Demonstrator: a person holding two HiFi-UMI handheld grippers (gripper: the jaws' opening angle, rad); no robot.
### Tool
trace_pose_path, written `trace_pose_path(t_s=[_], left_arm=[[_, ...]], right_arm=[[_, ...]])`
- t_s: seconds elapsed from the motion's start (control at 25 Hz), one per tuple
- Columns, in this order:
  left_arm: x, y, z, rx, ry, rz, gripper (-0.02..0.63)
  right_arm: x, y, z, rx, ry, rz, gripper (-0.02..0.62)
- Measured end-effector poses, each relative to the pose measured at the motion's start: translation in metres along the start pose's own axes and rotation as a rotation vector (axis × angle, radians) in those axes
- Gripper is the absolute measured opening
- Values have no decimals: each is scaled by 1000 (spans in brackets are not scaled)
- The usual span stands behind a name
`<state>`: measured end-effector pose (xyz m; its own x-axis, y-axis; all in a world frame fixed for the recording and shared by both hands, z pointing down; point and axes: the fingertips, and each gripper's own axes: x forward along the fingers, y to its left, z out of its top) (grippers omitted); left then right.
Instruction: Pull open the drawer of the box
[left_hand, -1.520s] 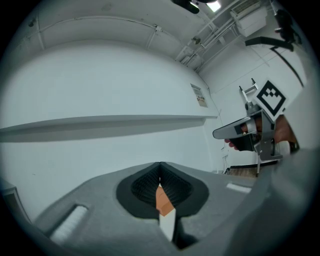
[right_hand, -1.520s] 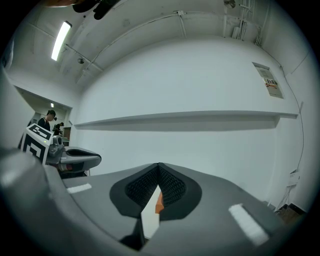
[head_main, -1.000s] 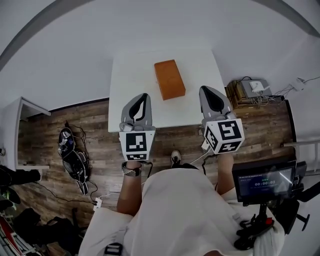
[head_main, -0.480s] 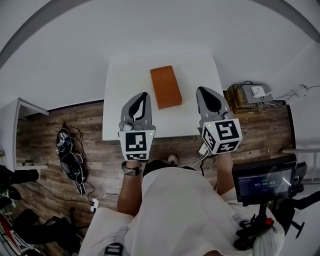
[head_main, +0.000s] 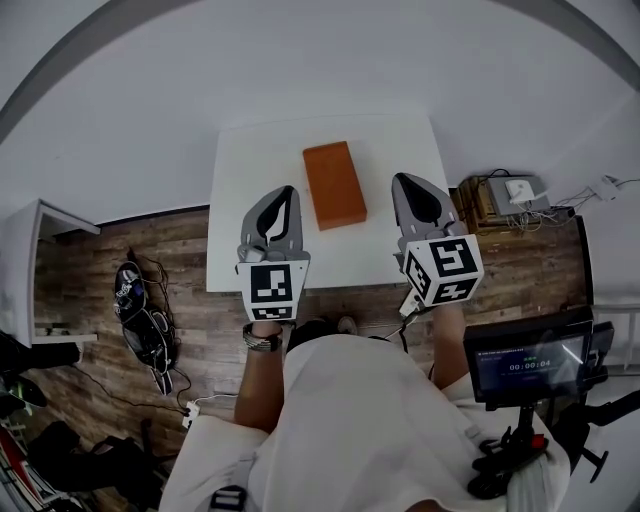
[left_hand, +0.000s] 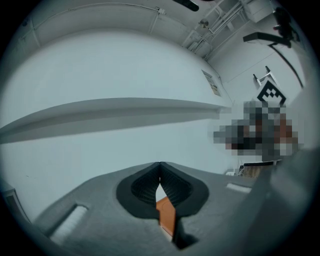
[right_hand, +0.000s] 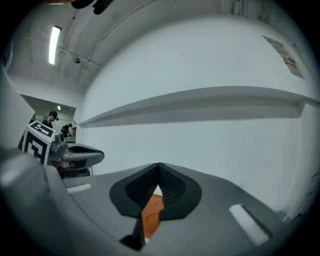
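A: How is the box (head_main: 335, 184) laid?
B: It is laid flat near the middle of the table (head_main: 245, 190). Its long axis runs away from the person, with the far end leaning slightly left. No drawer front or handle can be made out, so its facing cannot be told.
A: And the grippers?
B: The left gripper (head_main: 289, 192) is held over the table's near part, left of the box. The right gripper (head_main: 403, 182) is held to its right. Both are pointed forward, roughly level, and kept apart from the box. Each pair of jaws is closed tip to tip with nothing clamped. Orange is only glimpsed behind the pads in the gripper views.
A: The surroundings?
B: The white table is set against a pale wall (head_main: 320, 70). Wood floor (head_main: 110, 250) is seen around it, with cables (head_main: 145, 320) at left and a screen (head_main: 528, 360) at right.
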<state>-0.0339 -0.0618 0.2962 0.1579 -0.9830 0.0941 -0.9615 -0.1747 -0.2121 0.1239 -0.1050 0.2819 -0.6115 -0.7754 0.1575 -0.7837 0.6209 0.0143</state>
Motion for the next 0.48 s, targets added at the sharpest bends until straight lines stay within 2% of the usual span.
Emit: trace_pose_path(t_s=[0.48], left_arm=[[11,9,-1,0,9,-47,5]], right_arm=[[15,4,-4,13,45,-4,2]])
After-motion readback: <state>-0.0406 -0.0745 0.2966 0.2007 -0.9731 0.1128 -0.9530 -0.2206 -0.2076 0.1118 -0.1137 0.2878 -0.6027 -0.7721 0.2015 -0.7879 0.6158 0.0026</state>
